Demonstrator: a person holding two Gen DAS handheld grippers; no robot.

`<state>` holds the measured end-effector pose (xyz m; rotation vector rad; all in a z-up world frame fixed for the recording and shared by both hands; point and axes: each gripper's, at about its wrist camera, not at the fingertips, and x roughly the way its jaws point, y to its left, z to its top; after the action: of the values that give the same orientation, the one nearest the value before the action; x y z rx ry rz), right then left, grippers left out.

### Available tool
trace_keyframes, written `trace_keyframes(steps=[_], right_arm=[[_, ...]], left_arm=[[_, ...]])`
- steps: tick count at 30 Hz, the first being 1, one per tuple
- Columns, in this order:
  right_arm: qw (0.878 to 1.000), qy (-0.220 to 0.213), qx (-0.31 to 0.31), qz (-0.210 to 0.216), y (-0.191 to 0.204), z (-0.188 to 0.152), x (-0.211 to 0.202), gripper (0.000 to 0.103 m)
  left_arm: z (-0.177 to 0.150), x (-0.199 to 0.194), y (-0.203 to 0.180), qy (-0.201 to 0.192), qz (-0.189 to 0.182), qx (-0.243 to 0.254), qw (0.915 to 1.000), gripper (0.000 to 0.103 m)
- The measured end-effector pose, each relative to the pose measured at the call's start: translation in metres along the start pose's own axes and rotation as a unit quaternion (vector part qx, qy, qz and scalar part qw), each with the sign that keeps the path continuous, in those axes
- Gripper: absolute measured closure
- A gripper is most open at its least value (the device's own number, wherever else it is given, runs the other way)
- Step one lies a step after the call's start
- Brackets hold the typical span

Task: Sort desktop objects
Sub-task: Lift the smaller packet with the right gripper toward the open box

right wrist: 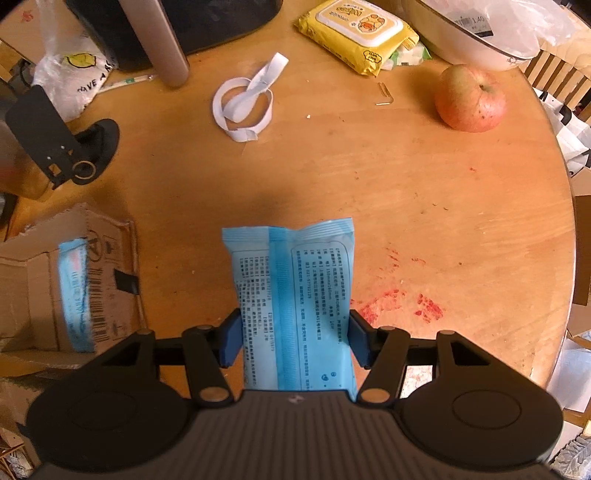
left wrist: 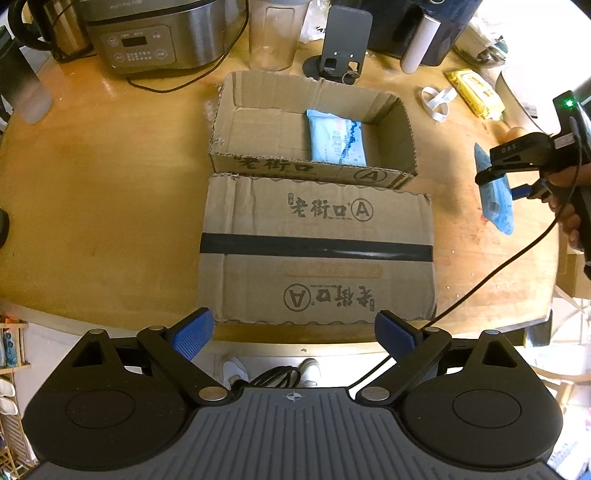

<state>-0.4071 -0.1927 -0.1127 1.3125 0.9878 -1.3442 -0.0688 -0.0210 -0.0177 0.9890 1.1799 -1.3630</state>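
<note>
blue packet (right wrist: 295, 306) between right gripper (right wrist: 294, 341) pads

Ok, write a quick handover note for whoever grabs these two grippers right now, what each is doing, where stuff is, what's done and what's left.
Right gripper: shut on a blue pack, held over the table, right of the box.
Left gripper: open, holding nothing, at the near table edge by the box's flap.
Done: one blue pack lies in the box.
Left: drop the held pack in the box; the yellow wipes, white strap and apple are on the table, probably still to sort.
</note>
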Motion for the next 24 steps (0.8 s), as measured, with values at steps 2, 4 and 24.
trace_keyframes(steps=[2, 4, 24], right_arm=[[1.0, 0.001, 0.002, 0.003, -0.001, 0.003, -0.004, 0.042], [1.0, 0.0, 0.001, 0.004, 0.0, 0.007, -0.008, 0.042], [0.998, 0.002, -0.068, 0.02, 0.025, 0.029, -0.012, 0.042]], left_arm=[[0.0, -0.001, 0.0, -0.002, -0.001, 0.001, 1.0, 0.007], [0.0, -0.002, 0.0, -0.003, -0.003, 0.003, 1.0, 0.007], [0.0, -0.01, 0.007, -0.012, -0.008, -0.001, 0.9999, 0.007]])
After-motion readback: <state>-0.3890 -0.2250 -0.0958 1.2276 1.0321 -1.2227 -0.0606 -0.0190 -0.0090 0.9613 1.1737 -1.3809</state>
